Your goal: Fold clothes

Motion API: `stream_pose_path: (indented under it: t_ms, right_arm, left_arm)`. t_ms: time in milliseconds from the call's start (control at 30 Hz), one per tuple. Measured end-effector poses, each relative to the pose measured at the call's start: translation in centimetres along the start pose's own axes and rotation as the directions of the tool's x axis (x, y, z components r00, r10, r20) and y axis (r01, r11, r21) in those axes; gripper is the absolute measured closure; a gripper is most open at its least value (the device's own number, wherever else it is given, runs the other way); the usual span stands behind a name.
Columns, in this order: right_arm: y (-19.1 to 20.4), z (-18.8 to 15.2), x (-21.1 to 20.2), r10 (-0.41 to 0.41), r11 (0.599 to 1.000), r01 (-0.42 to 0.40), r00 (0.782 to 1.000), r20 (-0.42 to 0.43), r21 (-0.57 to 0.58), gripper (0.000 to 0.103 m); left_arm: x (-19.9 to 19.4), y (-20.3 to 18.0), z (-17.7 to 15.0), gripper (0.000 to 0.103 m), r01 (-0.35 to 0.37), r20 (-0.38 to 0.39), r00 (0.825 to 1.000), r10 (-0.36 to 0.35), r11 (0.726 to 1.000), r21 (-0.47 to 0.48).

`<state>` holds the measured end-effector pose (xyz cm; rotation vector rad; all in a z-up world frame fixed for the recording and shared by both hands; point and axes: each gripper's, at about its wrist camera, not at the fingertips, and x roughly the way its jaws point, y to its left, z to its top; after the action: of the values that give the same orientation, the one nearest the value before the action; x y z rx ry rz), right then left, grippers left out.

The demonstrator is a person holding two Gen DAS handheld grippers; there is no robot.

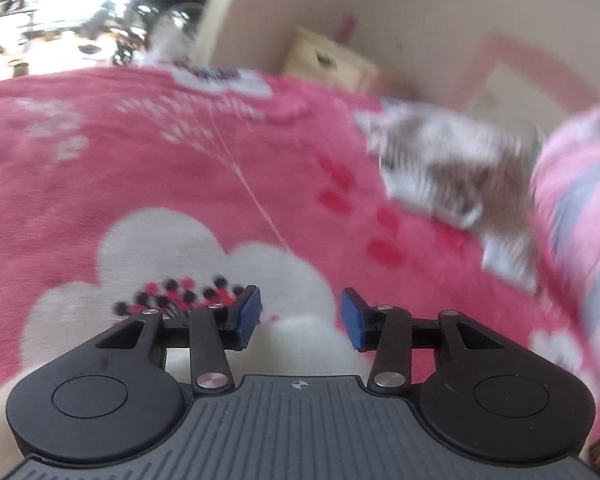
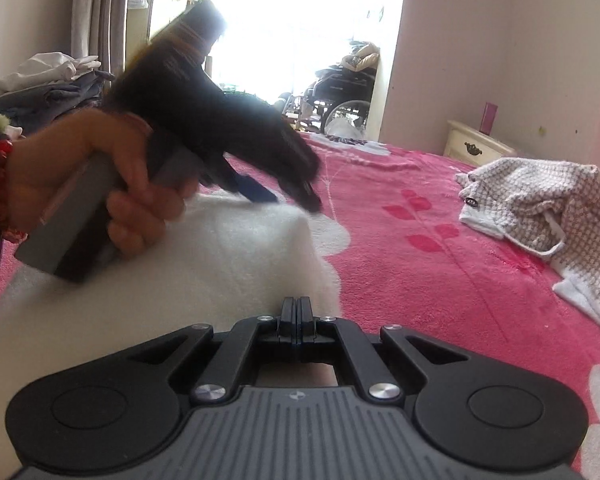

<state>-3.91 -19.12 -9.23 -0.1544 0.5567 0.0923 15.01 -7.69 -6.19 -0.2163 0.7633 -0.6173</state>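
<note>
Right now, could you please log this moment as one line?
left gripper: jaws apart, empty | right gripper: jaws shut at white garment | checked garment: unfolded on pink blanket

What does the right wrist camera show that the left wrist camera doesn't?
Only the right wrist view shows a hand holding the left claw above a white garment, plus a clothes pile, a wheelchair and the shut right claw.

Only the left wrist view shows the left claw's gap, with nothing in it, and a striped pink cloth.

Both show the pink blanket, the checked garment and the nightstand.
</note>
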Motion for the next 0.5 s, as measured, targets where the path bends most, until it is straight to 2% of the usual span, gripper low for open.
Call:
stream_pose_path:
  t_ms: [67, 133, 233, 367, 400, 433, 500]
  right_arm:
    - [0.1, 0.0, 0.0, -0.003, 1.0, 0.003, 1.0, 0.001, -0.003, 0.103]
    - [0.2, 0.1, 0.0, -0.006, 1.0, 0.006, 1.0, 0.002, -0.005, 0.103]
    - [0.4, 0.1, -0.1, -0.012, 1.0, 0.012, 1.0, 0.001, -0.006, 0.103]
    - [0.6, 0.3, -0.1, -0.023, 1.0, 0.023, 1.0, -0.002, -0.011, 0.103]
    - [0.7, 0.3, -0.1, -0.027, 1.0, 0.027, 1.0, -0.002, -0.014, 0.103]
    - [0.8, 0.3, -0.2, -0.032, 0.999, 0.032, 0.999, -0.001, -0.018, 0.103]
    - [1.1, 0.3, -0.3, -0.041, 0.999, 0.041, 0.999, 0.0, -0.026, 0.103]
  left_arm:
    - [-3.2, 0.0, -0.3, 0.059, 0.024, 0.056, 0.998, -0.024, 1.0, 0.006]
    - [-6.3, -0.3, -1.0, 0.058, 0.012, 0.081, 0.997, -0.016, 0.999, 0.045]
    - [-9.3, -0.8, -3.1, 0.056, -0.038, 0.058, 0.998, 0.032, 0.994, 0.098]
    - [-10.7, -1.4, -6.3, 0.056, -0.114, 0.029, 0.993, 0.112, 0.99, 0.089]
    - [-10.8, -1.5, -7.2, 0.057, -0.14, 0.026, 0.99, 0.138, 0.987, 0.079]
    - [-10.7, -1.6, -7.8, 0.063, -0.166, 0.019, 0.986, 0.165, 0.984, 0.069]
    - [-10.9, -1.8, -8.7, 0.064, -0.2, 0.03, 0.98, 0.199, 0.976, 0.079]
